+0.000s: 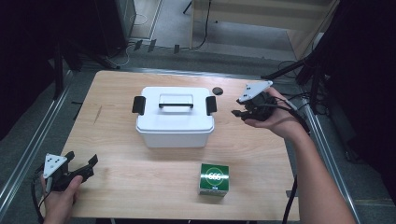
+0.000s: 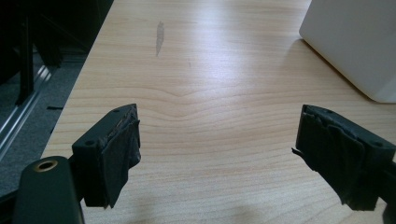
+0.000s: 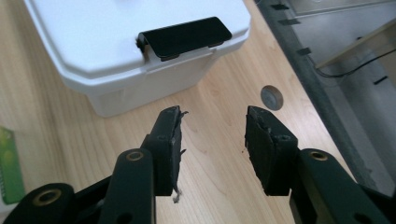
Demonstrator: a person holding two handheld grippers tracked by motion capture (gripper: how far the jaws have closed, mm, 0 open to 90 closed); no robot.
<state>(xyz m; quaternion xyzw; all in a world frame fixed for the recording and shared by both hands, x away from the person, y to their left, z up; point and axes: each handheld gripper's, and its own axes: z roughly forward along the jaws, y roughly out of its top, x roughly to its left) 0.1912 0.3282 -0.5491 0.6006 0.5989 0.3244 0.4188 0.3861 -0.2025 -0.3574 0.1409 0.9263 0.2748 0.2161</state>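
The right gripper [image 1: 239,113] hovered beside the white box [image 1: 175,122], jaws parted and empty. The left gripper [image 1: 81,161], jaws spread wide, held nothing near the table [image 1: 140,186] edge.

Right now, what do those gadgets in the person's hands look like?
Each hand holds a black two-jaw tool: the left gripper and right gripper. Both carry a grey three-cornered plate with dark dots on top, worn black pads on the jaws, and trailing black cables. Forearms are bare.
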